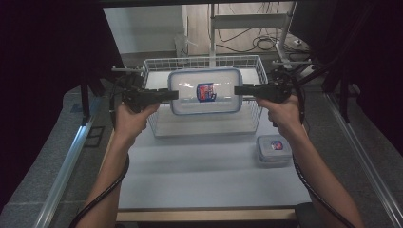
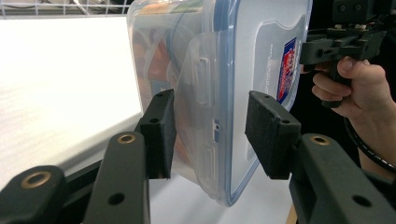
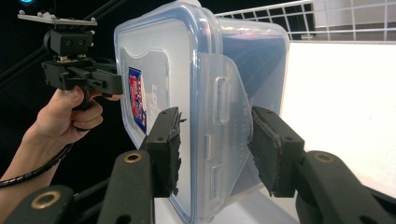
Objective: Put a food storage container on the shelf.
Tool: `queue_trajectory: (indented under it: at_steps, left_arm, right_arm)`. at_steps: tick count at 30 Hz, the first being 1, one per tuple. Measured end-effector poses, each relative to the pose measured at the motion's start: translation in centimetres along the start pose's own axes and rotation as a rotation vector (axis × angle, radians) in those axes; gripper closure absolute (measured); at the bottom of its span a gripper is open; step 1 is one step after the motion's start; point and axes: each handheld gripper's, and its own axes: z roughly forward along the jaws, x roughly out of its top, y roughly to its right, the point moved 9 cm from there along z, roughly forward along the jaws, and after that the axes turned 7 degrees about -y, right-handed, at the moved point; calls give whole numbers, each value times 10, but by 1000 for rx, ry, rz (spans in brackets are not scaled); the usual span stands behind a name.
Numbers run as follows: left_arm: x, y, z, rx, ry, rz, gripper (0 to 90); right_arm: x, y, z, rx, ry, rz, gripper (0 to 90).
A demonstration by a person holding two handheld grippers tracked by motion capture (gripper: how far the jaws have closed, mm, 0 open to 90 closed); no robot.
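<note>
Large clear plastic container (image 1: 206,91): rectangular, rounded corners, blue-rimmed lid fitted, red-and-blue label at lid centre. Lid faces up, level. Suspended above the wire basket (image 1: 250,62), clamped at its 2 short ends. The hinged side latch (image 2: 201,88) at each end stands flared outward.

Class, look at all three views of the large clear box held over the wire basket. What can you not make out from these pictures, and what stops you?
- Large box contents: left gripper view, orange blur behind cloudy plastic.
- Its label: high view, print too small to read.
- Wire basket floor: high view, largely covered by the box.
- Left gripper pads' contact with the box: left gripper view, a gap shows at one pad.
- Small box contents: high view, too small.
</note>
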Motion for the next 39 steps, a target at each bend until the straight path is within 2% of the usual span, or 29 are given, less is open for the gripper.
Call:
queue_trajectory:
  at_steps: [13,22,39]
  left_arm:
    - [25,-18,7,15,1,-36,535]
    - [31,-27,12,18,-1,-66,532]
    - [34,-34,13,19,0,-108,526]
  right_arm:
    - [23,19,9,-18,20,45,531]
    - [29,29,16,-21,11,86,527]
    - [34,35,22,-25,17,94,515]
